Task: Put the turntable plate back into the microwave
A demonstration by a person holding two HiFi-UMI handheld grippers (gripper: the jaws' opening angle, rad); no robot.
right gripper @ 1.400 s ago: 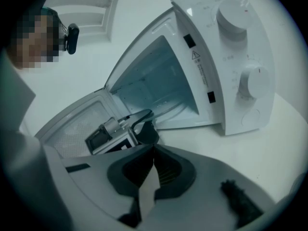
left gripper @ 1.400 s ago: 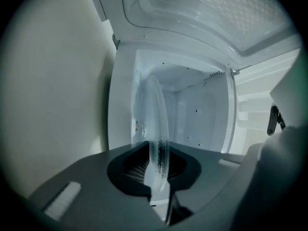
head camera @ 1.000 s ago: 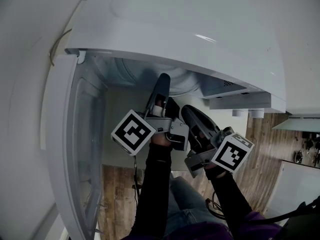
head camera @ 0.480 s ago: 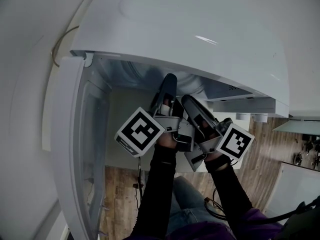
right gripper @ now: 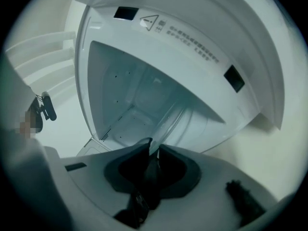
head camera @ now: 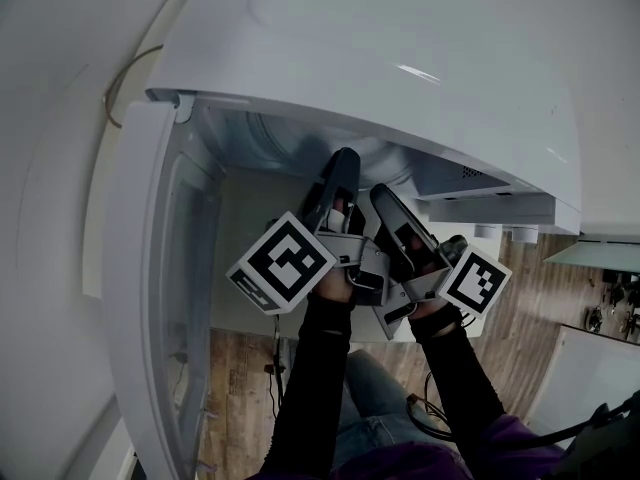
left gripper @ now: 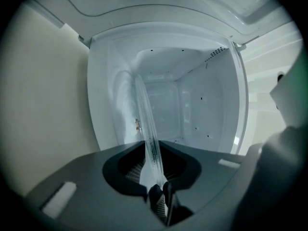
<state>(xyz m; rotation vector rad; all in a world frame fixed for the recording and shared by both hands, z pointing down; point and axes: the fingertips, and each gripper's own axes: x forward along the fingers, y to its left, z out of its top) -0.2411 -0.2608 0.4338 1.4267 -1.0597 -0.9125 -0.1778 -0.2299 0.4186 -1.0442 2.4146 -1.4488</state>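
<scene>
The clear glass turntable plate [left gripper: 146, 114] stands on edge, reaching into the open white microwave [head camera: 400, 48]. My left gripper [left gripper: 154, 150] is shut on its near rim and points level into the cavity [left gripper: 192, 105]. From the right, my right gripper [right gripper: 153, 147] has the plate's rim [right gripper: 169, 123] between its jaws, which are closing on it. In the head view the left gripper [head camera: 345, 160] and right gripper [head camera: 381, 194] sit side by side at the cavity mouth. Their tips are hidden under the microwave's top edge.
The microwave door [head camera: 150, 288] hangs open at the left, close beside my left arm. The cavity walls [right gripper: 130, 105] are bare white. A wooden floor [head camera: 240, 368] lies below, and a white cabinet [head camera: 590, 368] stands at the right.
Both grippers have edged toward the cavity mouth. The right gripper has drawn in beside the left and rolled a little. The plate stays in the left gripper.
</scene>
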